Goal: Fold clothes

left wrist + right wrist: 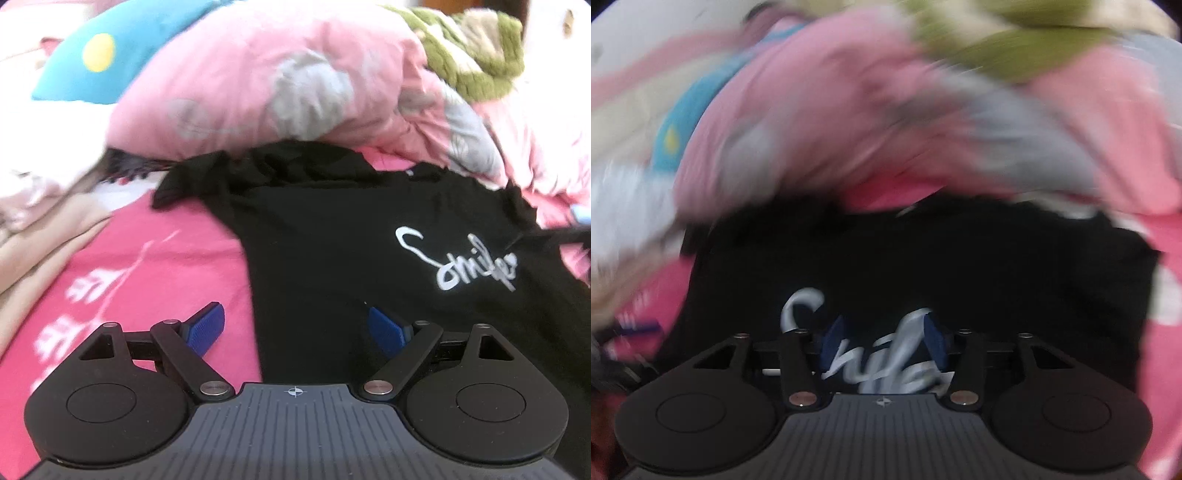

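The black t-shirt (332, 236) with white cursive lettering (458, 260) lay spread on the hot pink bedsheet (147, 266), collar toward the pink duvet (258, 85). Left gripper (295, 328) was wide apart and empty; right gripper (882, 343) was parted over the print, blurry.

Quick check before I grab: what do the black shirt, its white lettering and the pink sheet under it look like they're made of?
Black shirt: soft matte knit, likely cotton jersey; it drapes and wrinkles limply. White lettering: flat, opaque, slightly shiny, probably a print rather than stitching, though blur leaves that open. Pink sheet: smooth thin woven fabric with a white printed pattern, no visible pile.
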